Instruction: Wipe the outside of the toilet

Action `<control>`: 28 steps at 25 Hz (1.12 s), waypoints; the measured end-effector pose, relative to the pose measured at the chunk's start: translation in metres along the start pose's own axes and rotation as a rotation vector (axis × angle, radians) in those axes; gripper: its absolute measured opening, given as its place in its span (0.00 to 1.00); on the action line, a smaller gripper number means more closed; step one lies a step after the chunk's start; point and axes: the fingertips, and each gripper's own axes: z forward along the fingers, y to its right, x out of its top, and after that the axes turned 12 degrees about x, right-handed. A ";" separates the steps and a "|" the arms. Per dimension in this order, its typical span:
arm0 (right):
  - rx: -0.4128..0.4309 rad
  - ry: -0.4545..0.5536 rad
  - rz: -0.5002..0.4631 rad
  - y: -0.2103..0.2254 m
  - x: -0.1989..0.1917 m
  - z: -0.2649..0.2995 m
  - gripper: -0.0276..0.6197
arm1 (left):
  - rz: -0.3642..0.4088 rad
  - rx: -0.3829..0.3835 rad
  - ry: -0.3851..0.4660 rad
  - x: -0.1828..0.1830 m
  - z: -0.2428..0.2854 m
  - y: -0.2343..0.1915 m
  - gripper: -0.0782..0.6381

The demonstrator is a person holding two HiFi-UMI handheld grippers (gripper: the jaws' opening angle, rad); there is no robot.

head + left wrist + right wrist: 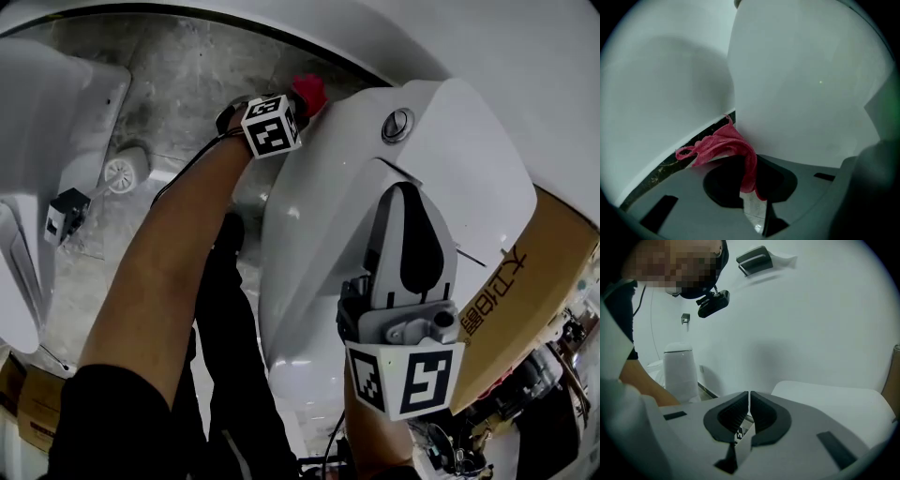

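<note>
The white toilet [328,216] fills the middle of the head view, with a round flush button [397,124] on its tank top. My left gripper [298,105] reaches down beside the tank's far side, shut on a red cloth [309,92]. In the left gripper view the red cloth [724,145] bunches out of the jaws and rests against the toilet's curved white side [801,84], close to the wall [661,93]. My right gripper [405,192] hovers over the tank top, shut and holding nothing. Its pads [736,411] meet in the right gripper view.
A cardboard box [525,281] stands right of the toilet. A toilet brush [127,169] lies on the grey floor at left, near another white fixture [37,112]. A dark skirting strip [670,161] runs along the wall's foot. A second white unit [679,371] stands behind.
</note>
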 end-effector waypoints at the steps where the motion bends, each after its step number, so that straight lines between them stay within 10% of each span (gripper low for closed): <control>1: 0.002 -0.002 -0.002 0.000 -0.001 0.000 0.10 | 0.007 0.009 -0.003 0.002 0.003 -0.003 0.20; 13: -0.036 -0.030 0.006 0.008 -0.013 -0.002 0.10 | 0.150 -0.058 -0.025 -0.001 0.007 0.035 0.20; 28: -0.017 -0.073 -0.031 -0.047 -0.017 0.007 0.10 | 0.049 -0.128 -0.027 -0.061 -0.055 0.164 0.20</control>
